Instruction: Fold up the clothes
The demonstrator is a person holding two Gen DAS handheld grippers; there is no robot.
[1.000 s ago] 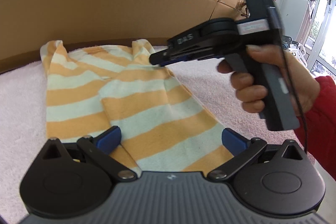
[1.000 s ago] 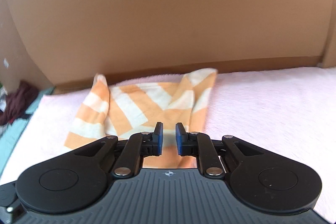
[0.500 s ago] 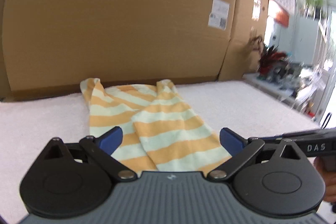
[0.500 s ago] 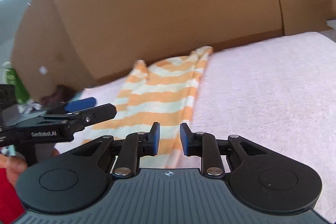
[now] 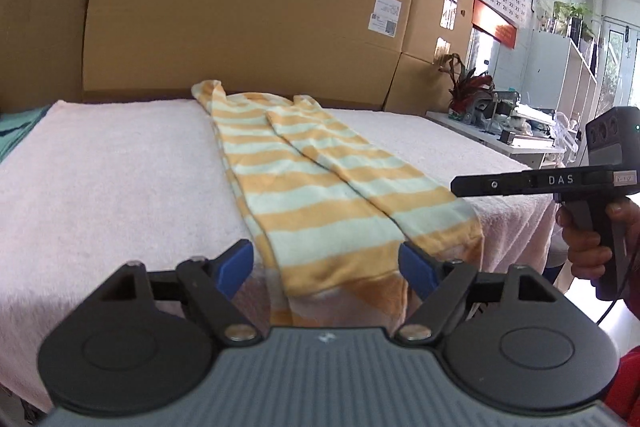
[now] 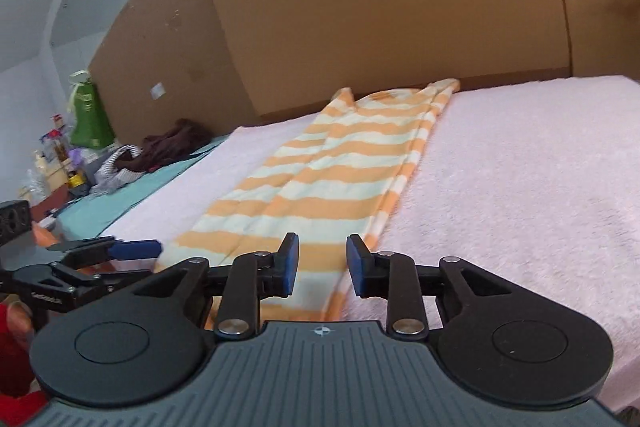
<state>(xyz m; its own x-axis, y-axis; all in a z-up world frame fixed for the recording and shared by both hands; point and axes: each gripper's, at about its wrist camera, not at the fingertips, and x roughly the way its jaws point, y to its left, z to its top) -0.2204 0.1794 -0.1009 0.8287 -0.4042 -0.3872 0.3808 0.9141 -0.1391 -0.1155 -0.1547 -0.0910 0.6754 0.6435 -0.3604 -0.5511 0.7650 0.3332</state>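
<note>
An orange and pale striped garment (image 5: 320,195) lies folded into a long strip on the pink towel-covered table (image 5: 100,187), its near hem drooping over the table's front edge. My left gripper (image 5: 326,267) sits at that hem with its jaws wide and closing; the hem lies between them, untouched by the pads. My right gripper (image 6: 323,263) hovers at the garment's (image 6: 340,179) near right corner, jaws narrow and opening, cloth seen through the gap but not pinched. Each view shows the other gripper alongside: the right gripper (image 5: 520,183) and the left gripper (image 6: 120,251).
Tall cardboard boxes (image 5: 248,7) wall off the far side of the table. A teal cloth with a pile of dark clothes (image 6: 176,143) lies to the left. A shelf with a potted plant (image 5: 468,83) stands to the right. A hand (image 5: 588,239) holds the right gripper.
Both grippers have drawn back from the garment's far part to its near hem. The right gripper left the space above the cloth for its right side. Left jaws narrowed slightly; right jaws widened.
</note>
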